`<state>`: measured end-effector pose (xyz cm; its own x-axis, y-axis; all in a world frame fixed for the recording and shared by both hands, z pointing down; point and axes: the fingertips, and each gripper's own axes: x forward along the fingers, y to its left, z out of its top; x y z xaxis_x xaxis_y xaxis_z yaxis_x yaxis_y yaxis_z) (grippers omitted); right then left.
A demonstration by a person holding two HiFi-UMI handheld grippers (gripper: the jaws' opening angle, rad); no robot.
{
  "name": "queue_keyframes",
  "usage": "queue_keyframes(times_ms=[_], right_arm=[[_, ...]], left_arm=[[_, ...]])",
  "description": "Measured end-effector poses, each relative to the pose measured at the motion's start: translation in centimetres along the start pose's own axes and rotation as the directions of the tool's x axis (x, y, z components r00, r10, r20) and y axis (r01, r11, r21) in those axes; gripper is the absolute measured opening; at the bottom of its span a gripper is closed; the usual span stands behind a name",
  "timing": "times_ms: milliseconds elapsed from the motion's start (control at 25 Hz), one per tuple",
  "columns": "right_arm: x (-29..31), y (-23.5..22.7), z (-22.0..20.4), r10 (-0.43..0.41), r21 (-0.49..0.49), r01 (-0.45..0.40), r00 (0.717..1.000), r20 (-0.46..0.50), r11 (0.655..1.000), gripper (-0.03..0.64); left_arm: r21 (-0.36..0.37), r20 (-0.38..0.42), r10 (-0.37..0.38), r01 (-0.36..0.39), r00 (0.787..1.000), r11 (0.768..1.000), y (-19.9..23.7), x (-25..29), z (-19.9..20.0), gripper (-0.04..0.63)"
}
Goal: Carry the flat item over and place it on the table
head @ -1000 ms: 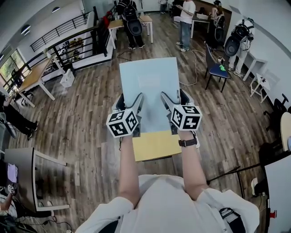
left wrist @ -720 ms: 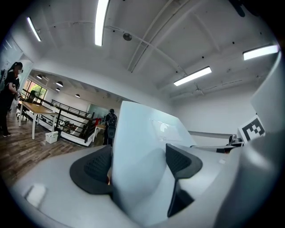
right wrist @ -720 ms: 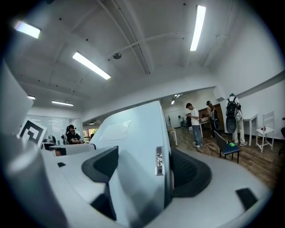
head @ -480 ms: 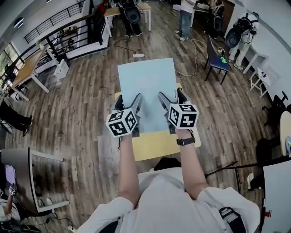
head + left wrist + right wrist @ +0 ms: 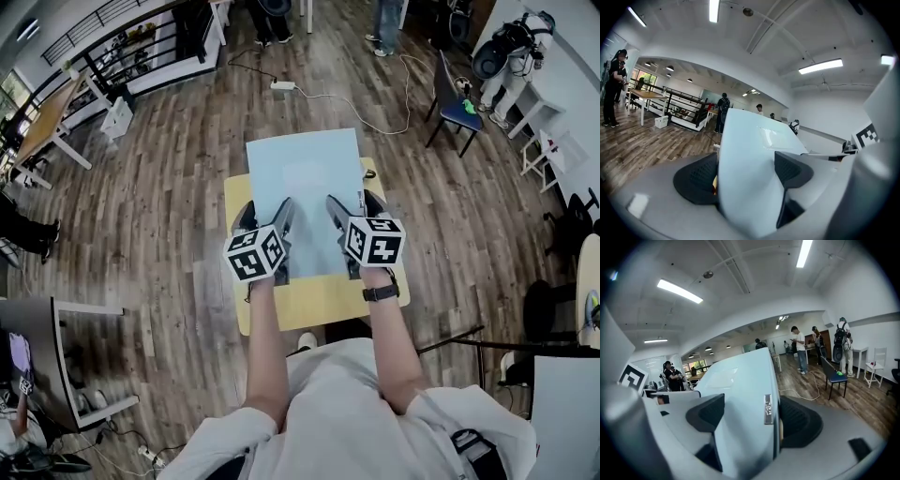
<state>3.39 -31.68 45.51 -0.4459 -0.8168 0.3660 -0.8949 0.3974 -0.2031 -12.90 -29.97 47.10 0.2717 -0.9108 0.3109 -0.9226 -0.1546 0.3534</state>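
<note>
Head view first: how do the arms sit?

Both bare forearms reach straight forward, side by side, with a wristwatch (image 5: 380, 293) on the right wrist. The left gripper (image 5: 267, 217) and right gripper (image 5: 352, 211) point away from the body. Each is clamped on the near edge of the pale-blue panel (image 5: 305, 178), one toward each near corner. The panel hangs level over the yellow table (image 5: 323, 302), and its far end juts past the table's far edge above the wood floor (image 5: 169, 206). I cannot tell whether it touches the tabletop.

Any writing there?

Only the black-and-white square patterns on the marker cubes (image 5: 255, 255). The panel has a fainter rectangle on it, with no print I can read.

And the left gripper view?

The panel runs away between the two black pads (image 5: 696, 180), one against each face. The jaws are clenched on it.

The right gripper view?

It shows the same grasp, dark pads (image 5: 801, 420) pressed to both faces. A small silver label (image 5: 768, 409) sits on the panel's edge, its print too small to read.
</note>
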Motion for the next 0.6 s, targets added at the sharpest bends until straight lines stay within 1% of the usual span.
queue_keyframes(times_ms=[200, 320, 480, 600], right_arm=[[3.7, -1.3, -1.8, 0.021, 0.040, -0.018, 0.997, -0.078, 0.999, 0.334], [5.6, -1.9, -3.7, 0.027, 0.070, -0.018, 0.991, -0.130, 0.997, 0.334], [8.5, -2.5, -4.9, 0.046, 0.095, -0.030, 0.985, -0.168, 0.995, 0.334], [10.2, -3.2, -6.2, 0.045, 0.108, -0.023, 0.977, -0.207, 0.994, 0.334]], left_arm=[[-0.027, -0.071, 0.045, -0.047, 0.997, 0.999, 1.9, 2.9, -1.5, 0.370], [-0.031, -0.125, 0.073, -0.077, 0.990, 0.997, 3.1, 4.2, -3.1, 0.370], [-0.039, -0.164, 0.098, -0.106, 0.982, 0.994, 4.7, 6.5, -4.1, 0.370], [-0.046, -0.202, 0.110, -0.121, 0.973, 0.992, 5.6, 7.9, -5.4, 0.370]])
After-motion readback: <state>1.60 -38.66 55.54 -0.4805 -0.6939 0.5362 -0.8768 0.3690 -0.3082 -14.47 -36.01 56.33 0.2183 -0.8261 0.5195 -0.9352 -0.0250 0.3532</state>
